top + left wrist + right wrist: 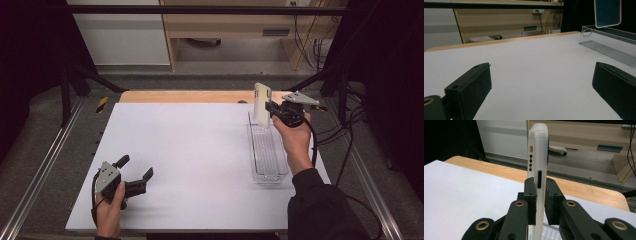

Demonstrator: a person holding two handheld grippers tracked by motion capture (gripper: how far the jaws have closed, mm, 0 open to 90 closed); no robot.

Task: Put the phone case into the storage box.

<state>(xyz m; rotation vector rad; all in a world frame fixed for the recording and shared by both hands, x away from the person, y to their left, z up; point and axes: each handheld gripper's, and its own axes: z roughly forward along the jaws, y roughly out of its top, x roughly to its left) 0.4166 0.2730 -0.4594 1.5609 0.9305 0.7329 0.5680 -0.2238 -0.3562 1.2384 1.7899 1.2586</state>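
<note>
The right gripper (270, 107) holds a phone in a white case (262, 104) up in the air. In the right gripper view its two black fingers (531, 195) are clamped on the thin edges of the phone in a white case (538, 165), one on each side. The phone stands upright, with its long side going up and down. Small holes and a slot show along its edge.

The phone hangs just above the far end of a clear tray (267, 150). The tray is long and narrow and lies on the right side of the white bench (190, 150). It is hard to see, but the phone seems not to touch the tray. In the left gripper view the phone (607, 12) shows a dark blue face with a white rim, and the clear tray (604, 42) is below it.

The left gripper (134, 175) rests low on the near left part of the bench, well apart from the tray. A hand (111, 212) holds it from below. Its fingers (471, 85) are wide apart, with bare white bench between them.

A wooden edge (180, 96) runs along the far side of the bench.
</note>
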